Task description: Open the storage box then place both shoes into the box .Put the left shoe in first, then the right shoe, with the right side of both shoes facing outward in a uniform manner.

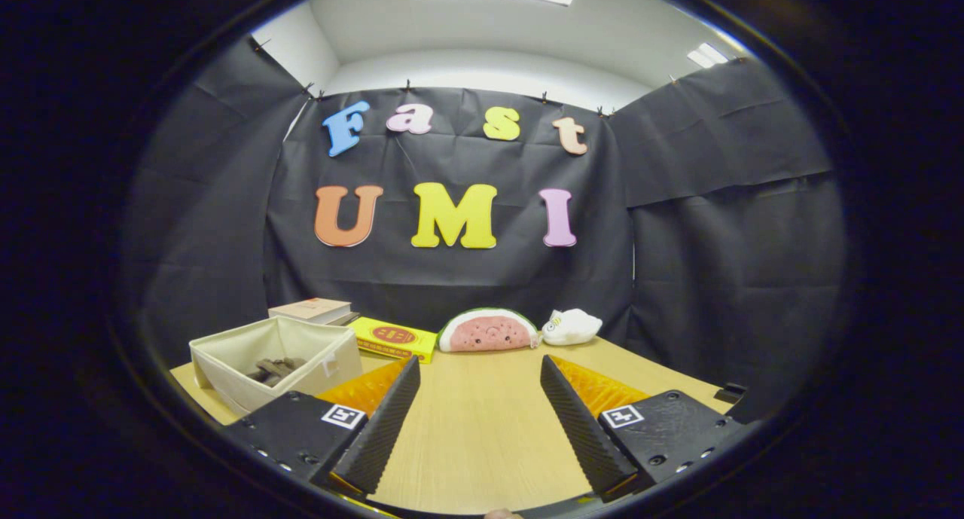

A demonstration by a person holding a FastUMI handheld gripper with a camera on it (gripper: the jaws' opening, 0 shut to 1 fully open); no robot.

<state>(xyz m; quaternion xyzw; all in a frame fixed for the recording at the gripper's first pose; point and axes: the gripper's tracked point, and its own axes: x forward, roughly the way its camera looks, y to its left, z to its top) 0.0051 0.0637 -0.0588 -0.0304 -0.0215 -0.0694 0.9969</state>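
A cream fabric storage box [226, 368] stands open-topped on the wooden table, to the left of my left finger. Inside it lies something dark brown [275, 369], perhaps a shoe, mostly hidden by the box wall. My gripper [480, 372] hovers over the table with its fingers spread wide apart and nothing between them. Only bare tabletop lies between and just ahead of the fingers.
Along the back edge of the wooden table [474, 428] lie a book [310, 309], a yellow flat box [394, 337], a watermelon-slice plush [488, 331] and a white plush [572, 326]. A small dark object [729, 392] sits at the table's right edge. Black cloth walls surround the table.
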